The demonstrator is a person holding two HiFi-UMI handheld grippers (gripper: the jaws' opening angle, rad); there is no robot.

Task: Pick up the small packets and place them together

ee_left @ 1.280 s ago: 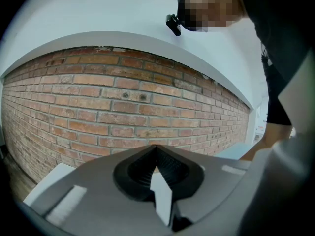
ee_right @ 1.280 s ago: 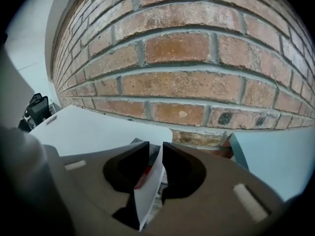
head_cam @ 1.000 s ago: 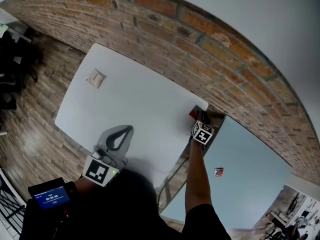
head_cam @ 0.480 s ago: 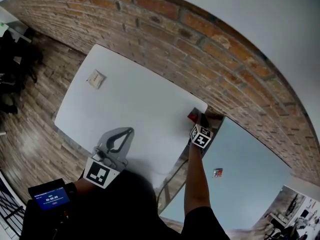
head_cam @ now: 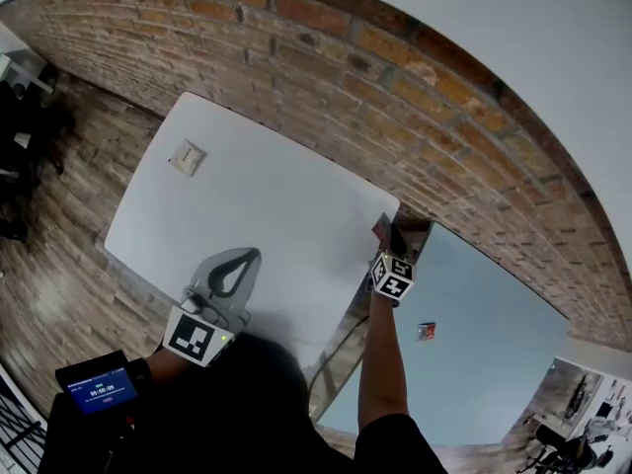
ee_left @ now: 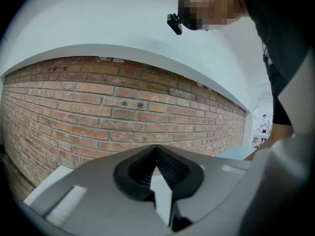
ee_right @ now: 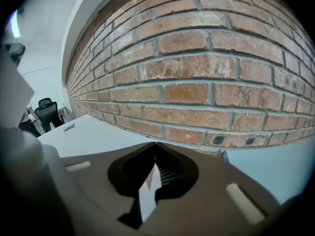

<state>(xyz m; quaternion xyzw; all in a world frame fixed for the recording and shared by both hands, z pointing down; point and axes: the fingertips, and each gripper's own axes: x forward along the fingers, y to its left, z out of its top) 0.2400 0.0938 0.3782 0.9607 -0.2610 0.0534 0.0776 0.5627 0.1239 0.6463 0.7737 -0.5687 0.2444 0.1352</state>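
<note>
At the white table's [head_cam: 276,205] corner by the brick wall, your right gripper [head_cam: 388,235] pinches a red-and-white packet [ee_right: 147,191], jaws pressed flat on it. It looks light, thin and floppy, probably slippery, so a hold near its middle seems safest. Your right arm reaches forward, gripper tilted down. Your left gripper [head_cam: 255,255] hovers nearer you, jaws together, empty. Two other packets lie well apart: a pale packet [head_cam: 187,155] far left and a small packet [head_cam: 426,331] on the blue table [head_cam: 494,363].

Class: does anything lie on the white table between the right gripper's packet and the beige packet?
Nothing visible does: the white table is bare between the red packet in the right gripper and the beige packet.
</note>
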